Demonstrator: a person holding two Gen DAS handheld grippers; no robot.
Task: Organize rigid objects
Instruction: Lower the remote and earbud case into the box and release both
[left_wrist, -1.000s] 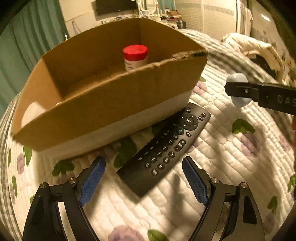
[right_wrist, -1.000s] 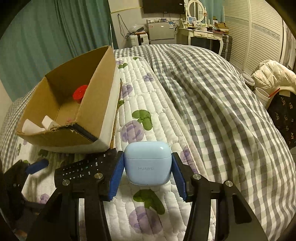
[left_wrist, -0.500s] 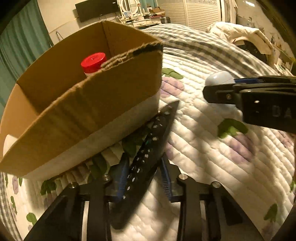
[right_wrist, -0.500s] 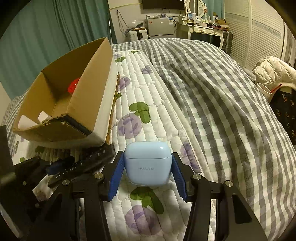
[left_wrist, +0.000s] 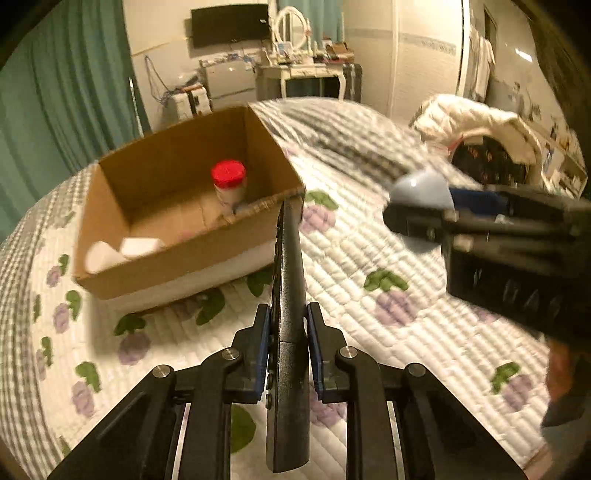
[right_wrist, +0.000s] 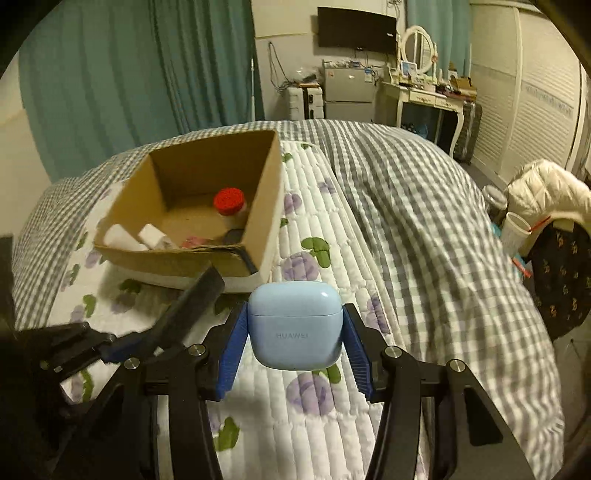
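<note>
Both hands are loaded. The left gripper (left_wrist: 288, 343) is clamped edge-on around the long black plastic TV remote (left_wrist: 289, 295), whose far end points at the near corner of the open brown cardboard box (left_wrist: 177, 258) ahead. The right gripper (right_wrist: 293, 347) pinches the pale blue rounded earbud case (right_wrist: 294, 325), with the box ahead and to its left. Both look lifted off the quilt, I think, though it's blurry. I'd carry each over the rim and lower it away from the red-capped white jar (left_wrist: 229, 184) before letting go.
</note>
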